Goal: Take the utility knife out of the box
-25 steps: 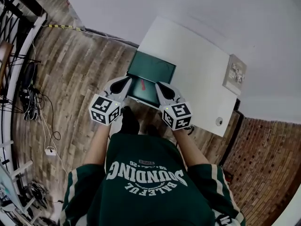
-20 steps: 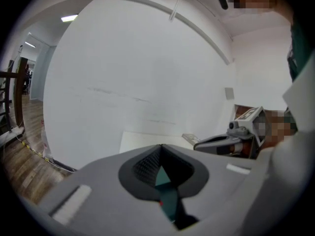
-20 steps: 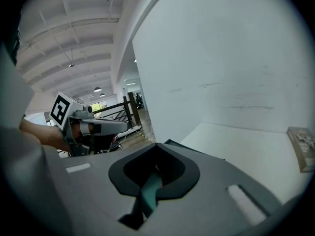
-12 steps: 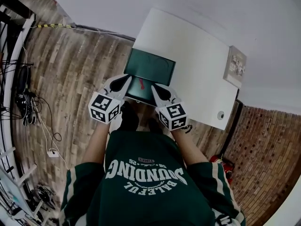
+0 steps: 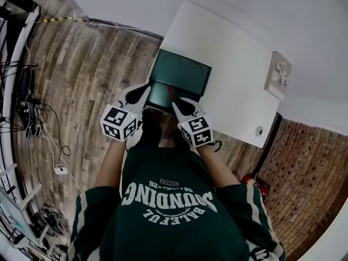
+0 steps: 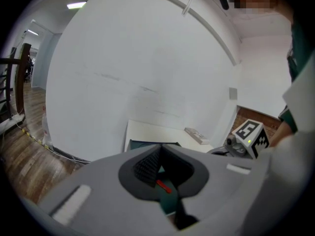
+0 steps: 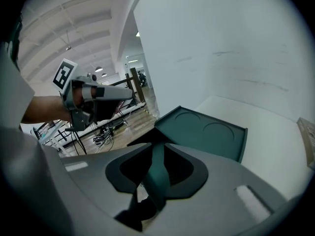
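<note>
A dark green box sits at the near left corner of the white table, with its lid folded back flat. The red utility knife lies inside it. My left gripper is shut and empty, with its tip at the box's near left corner. The right gripper is also shut and empty, with its tip over the box's near edge just right of the knife. In the left gripper view the knife shows through the slit below my jaw tips. The right gripper view shows the lid beyond the tips.
A flat printed pad lies at the table's far right, and a small round object sits near its right corner. The floor is wood planks, with cables along the left. A brick wall stands to the right.
Both grippers have come closer to the box's near edge. The right one has shifted left toward the knife. Both have stayed shut.
</note>
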The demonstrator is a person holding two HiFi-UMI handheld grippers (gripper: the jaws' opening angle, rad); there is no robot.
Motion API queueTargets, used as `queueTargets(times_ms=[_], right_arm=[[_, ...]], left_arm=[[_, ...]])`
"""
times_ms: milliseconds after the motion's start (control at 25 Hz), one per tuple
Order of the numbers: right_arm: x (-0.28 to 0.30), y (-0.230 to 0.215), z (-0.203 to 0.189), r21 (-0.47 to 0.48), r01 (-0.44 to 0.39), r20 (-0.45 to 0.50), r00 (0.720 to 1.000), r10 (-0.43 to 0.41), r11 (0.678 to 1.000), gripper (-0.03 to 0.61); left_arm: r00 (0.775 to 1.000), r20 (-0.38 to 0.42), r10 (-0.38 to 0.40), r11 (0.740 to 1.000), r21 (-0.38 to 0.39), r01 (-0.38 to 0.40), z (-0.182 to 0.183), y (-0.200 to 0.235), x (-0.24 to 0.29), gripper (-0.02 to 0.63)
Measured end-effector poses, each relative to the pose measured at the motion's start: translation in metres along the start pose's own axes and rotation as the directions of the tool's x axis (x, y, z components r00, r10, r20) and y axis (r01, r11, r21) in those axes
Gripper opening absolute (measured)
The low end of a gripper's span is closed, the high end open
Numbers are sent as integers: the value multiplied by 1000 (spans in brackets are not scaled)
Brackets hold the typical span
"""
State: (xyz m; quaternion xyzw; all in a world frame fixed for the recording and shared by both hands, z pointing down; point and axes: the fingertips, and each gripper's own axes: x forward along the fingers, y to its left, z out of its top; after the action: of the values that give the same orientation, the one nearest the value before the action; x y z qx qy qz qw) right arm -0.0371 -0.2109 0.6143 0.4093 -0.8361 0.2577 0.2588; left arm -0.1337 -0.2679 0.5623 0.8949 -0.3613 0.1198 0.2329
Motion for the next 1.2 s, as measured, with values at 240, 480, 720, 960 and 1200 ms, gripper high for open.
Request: queueTargets(times_ms=[240,480,720,960,1200], right_arm=[[27,-1,-25,-23,11,-144,989,-15,1000,104],[54,-11,-50,-49,45,-263,963,-56,998,104],[77,-22,-71,-61,89,-357,928,-105,994,104],[92,-28,-86,-72,122,-420,897,-141,990,103],[97,-28,-89,-129,174,-444,870,-214,976,101]], left_arm=[[1000,-3,8,1000,-7,-8,0,13,-6,51],[1000,-17,13,1000,-17,-14,-5,26,-14,51],[1000,-29,12,1000,-24,-13,-9,39,-21,51],[999,-39,-1,1000,-25,0,-9,53,-23,51],[999,-43,-22,1000,-20,21,-6,64,-25,51]])
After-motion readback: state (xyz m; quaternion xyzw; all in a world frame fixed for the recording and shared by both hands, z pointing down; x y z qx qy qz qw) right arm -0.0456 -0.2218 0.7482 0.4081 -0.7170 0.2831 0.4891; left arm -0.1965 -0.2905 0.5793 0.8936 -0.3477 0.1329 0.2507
